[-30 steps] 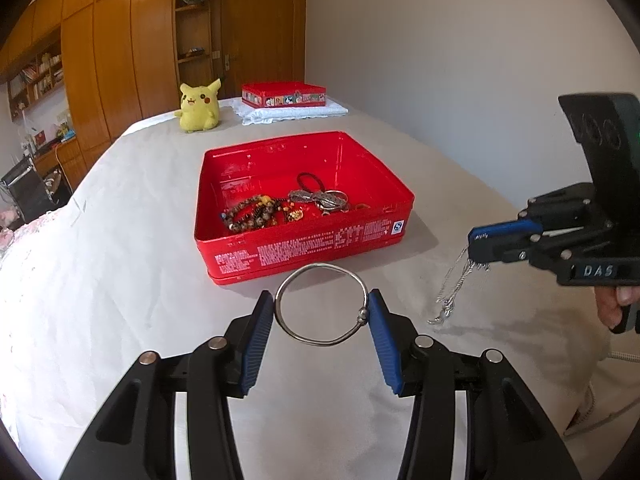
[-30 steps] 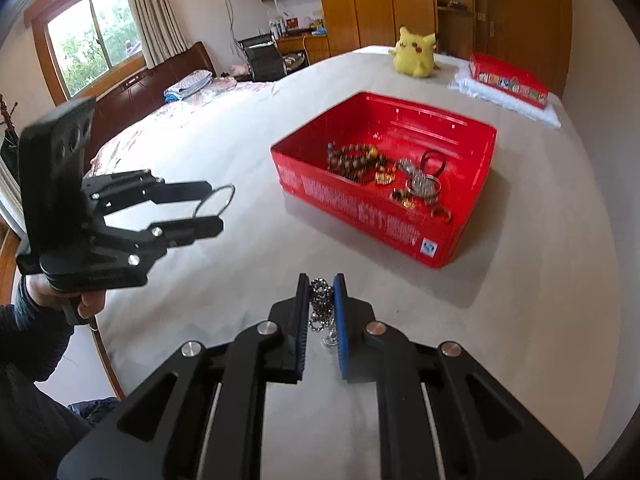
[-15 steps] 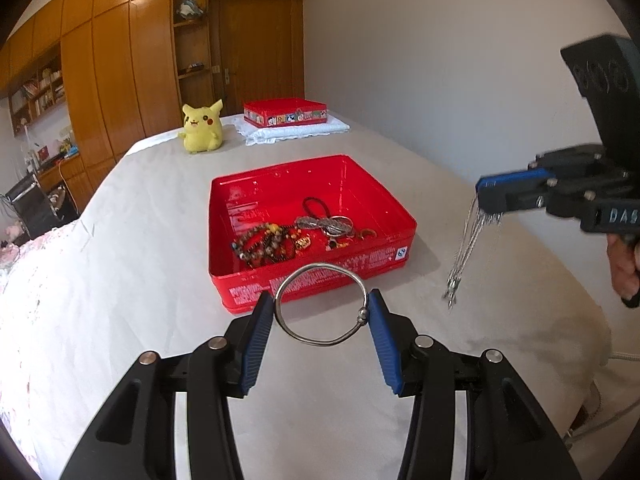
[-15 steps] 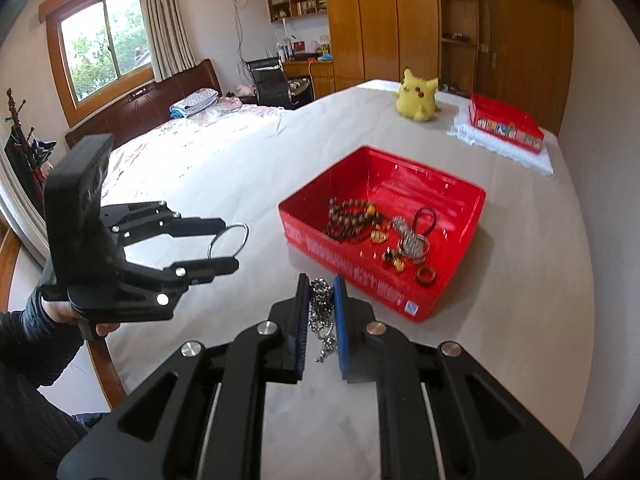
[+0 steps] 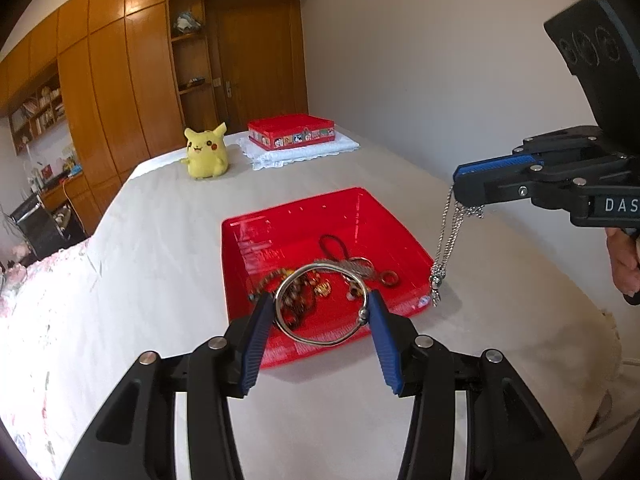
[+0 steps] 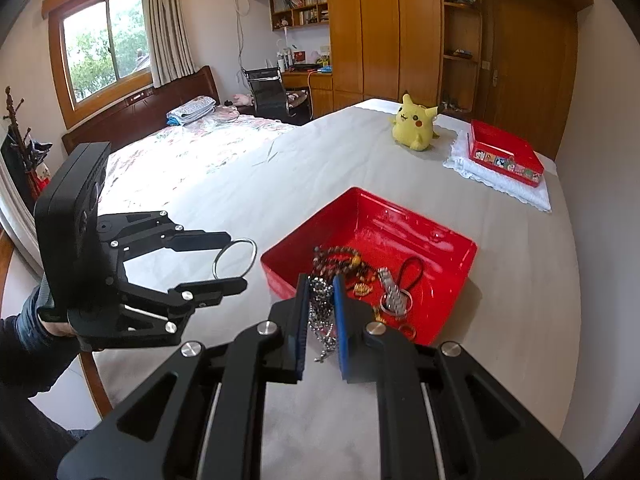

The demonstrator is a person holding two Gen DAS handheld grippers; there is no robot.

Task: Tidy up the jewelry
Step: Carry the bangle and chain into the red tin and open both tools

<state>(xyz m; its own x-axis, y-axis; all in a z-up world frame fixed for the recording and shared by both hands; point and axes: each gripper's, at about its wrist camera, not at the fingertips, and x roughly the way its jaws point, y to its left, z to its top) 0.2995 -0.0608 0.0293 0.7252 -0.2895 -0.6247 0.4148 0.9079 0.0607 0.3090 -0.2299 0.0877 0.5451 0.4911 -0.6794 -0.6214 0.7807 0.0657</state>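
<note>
Two pieces are being carried: the left gripper (image 5: 320, 308) is clamping a bangle (image 5: 321, 304), the right gripper (image 6: 321, 300) is pinching a chain (image 6: 320, 312). Several pieces are already lying in the red tray (image 5: 384, 216); these two are awaiting placement.

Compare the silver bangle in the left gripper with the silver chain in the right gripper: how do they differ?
The silver bangle is one rigid hoop; the silver chain is limp links hanging in strands.
The left gripper holds the bangle with jaws spread across it; the right gripper pinches the chain with jaws nearly closed.
Both are silver and held off the bed, near the red tin.
</note>
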